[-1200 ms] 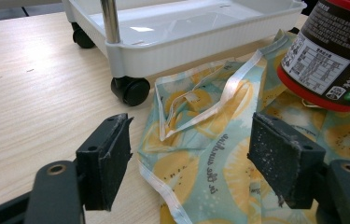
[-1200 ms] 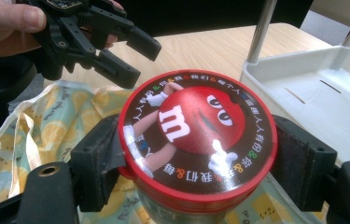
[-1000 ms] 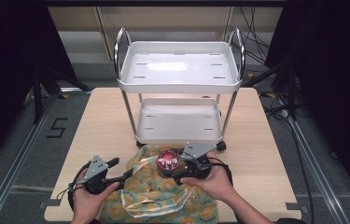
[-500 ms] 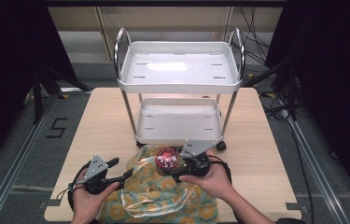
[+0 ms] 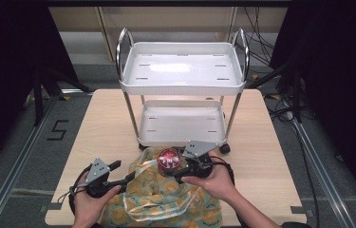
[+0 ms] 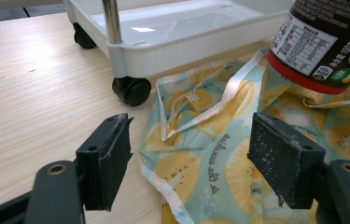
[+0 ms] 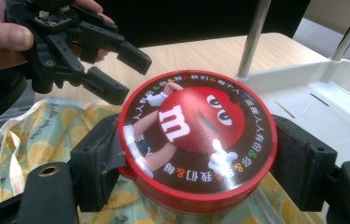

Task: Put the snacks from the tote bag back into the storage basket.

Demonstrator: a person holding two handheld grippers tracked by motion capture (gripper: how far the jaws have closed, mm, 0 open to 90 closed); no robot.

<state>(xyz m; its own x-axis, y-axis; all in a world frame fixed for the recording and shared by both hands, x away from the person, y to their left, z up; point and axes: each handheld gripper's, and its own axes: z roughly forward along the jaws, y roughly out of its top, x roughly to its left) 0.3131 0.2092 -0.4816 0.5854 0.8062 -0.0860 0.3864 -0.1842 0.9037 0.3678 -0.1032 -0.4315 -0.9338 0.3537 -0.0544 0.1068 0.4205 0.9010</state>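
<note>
A candy jar with a red cartoon lid sits between the jaws of my right gripper, which is shut on it just below the lid. In the high view, the jar hangs over the back edge of a yellow-and-teal fruit-print bag, with my right gripper reaching in from the right. My left gripper is open at the bag's left edge. Along its own jaws, my left gripper straddles the bag's white-trimmed rim, and the jar's dark label hangs at upper right.
A white two-shelf cart stands on the table just behind the bag, its lower shelf close to the jar. A black caster is near the bag's corner. Bare wood lies left and right of the cart.
My right gripper has edged the jar slightly up and toward the cart. The left gripper has stayed open beside the bag.
</note>
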